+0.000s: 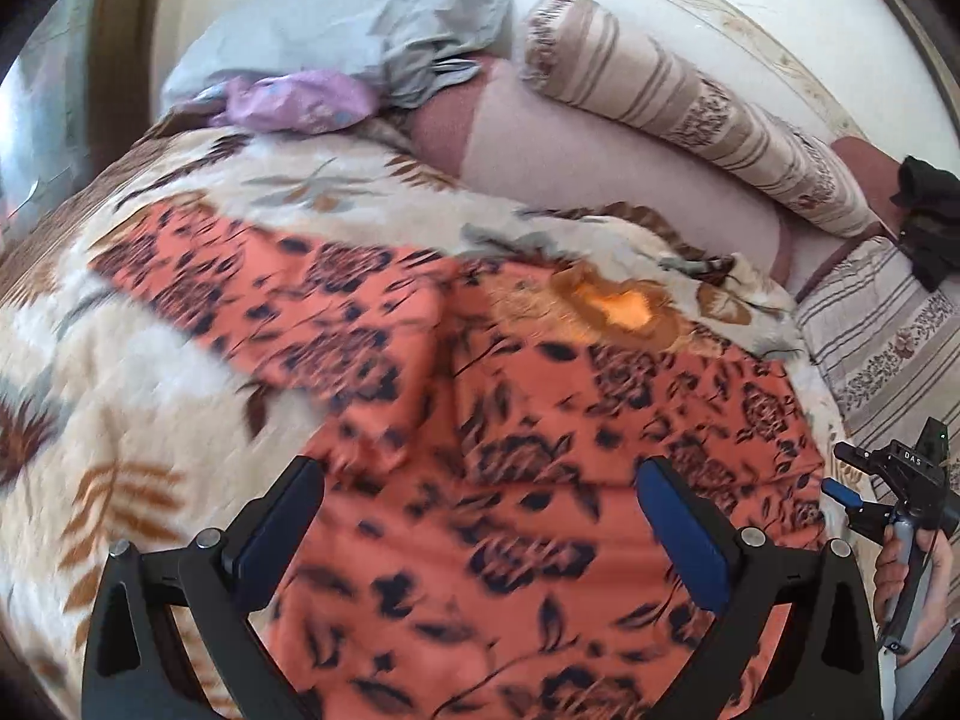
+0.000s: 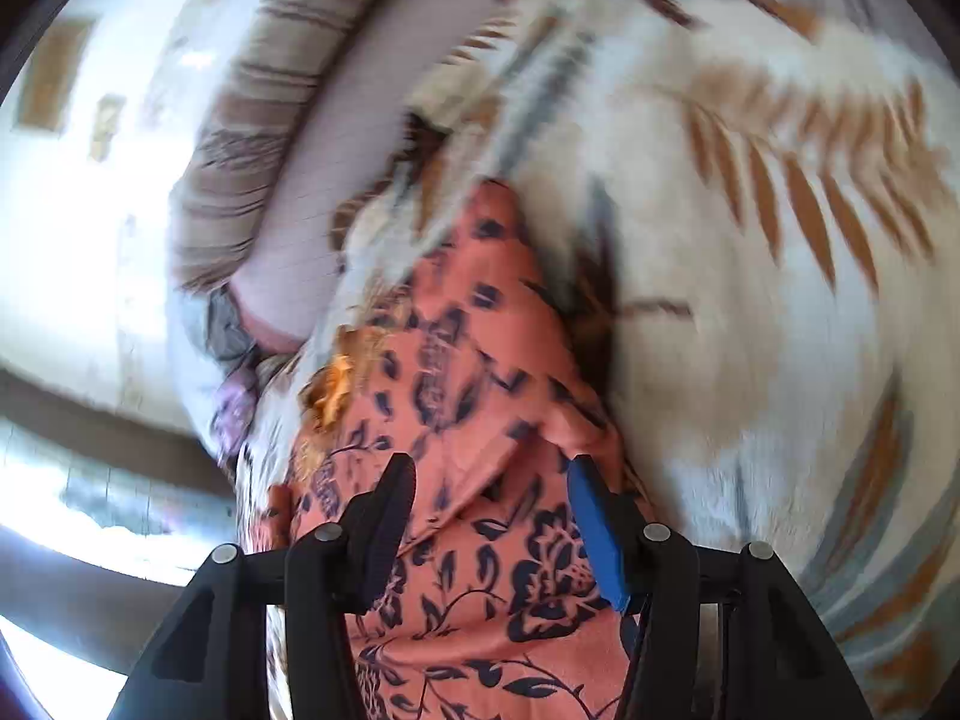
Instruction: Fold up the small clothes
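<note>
Both claws are seen with jaws apart and nothing gripped: the left claw (image 1: 480, 516) is spread wide over the lower middle of its frame, the right claw (image 2: 489, 516) about half spread, its blue pad (image 2: 600, 540) beside a raised fold. Largest is the bed, covered by a leaf-patterned blanket (image 1: 120, 360), chosen presumably as a broad, soft place for folding. On it, across centre and lower right, the orange floral garment (image 1: 510, 450) is laid partly folded. At upper right a striped bolster (image 1: 690, 114) is kept clear.
</note>
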The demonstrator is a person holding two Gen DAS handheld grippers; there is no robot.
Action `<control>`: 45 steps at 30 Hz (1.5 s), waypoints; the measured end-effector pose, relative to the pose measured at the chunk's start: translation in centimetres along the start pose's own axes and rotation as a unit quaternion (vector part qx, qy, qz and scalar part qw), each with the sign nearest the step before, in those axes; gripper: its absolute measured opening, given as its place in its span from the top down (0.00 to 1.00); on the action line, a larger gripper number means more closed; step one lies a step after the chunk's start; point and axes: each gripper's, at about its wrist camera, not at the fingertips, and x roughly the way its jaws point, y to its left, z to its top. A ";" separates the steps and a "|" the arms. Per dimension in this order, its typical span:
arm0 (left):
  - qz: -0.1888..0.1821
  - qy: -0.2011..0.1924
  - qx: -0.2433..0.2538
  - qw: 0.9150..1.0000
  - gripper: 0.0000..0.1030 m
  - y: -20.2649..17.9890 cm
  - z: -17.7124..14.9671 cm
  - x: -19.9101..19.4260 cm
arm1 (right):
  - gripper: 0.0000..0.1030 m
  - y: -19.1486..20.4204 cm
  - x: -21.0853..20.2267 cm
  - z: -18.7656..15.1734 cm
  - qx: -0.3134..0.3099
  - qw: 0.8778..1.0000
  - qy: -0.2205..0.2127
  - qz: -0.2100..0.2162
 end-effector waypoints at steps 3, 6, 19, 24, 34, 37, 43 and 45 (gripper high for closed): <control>-0.025 0.008 0.001 1.000 0.00 -1.9 2.0 2.9 | 0.45 1.1 -0.1 2.3 -0.047 0.998 -0.014 -0.025; -0.035 0.032 0.007 0.999 0.00 -3.3 2.5 6.6 | 0.45 0.1 2.6 4.3 -0.056 0.996 0.021 -0.065; 0.046 0.075 0.093 0.992 0.00 -5.0 -0.6 12.9 | 0.83 0.6 0.1 5.2 -0.144 0.975 0.014 -0.166; 0.048 0.068 0.097 0.992 0.00 -4.4 -0.7 13.1 | 0.01 3.1 2.5 8.0 -0.112 0.989 -0.014 -0.097; 0.040 0.068 0.093 0.993 0.00 -4.4 -0.6 13.2 | 0.63 6.4 6.4 7.0 -0.155 0.932 -0.036 -0.326; 0.006 0.084 0.075 0.994 0.00 -3.7 0.3 12.1 | 0.23 10.3 3.7 3.1 -0.172 0.955 -0.035 -0.241; -0.109 0.004 -0.073 0.991 0.00 4.7 2.8 3.1 | 0.16 14.9 4.2 -7.9 -0.284 0.934 -0.087 -0.197; -0.091 -0.041 -0.123 0.987 0.00 9.7 4.1 0.9 | 0.16 13.5 5.7 -10.6 -0.298 0.933 -0.055 -0.195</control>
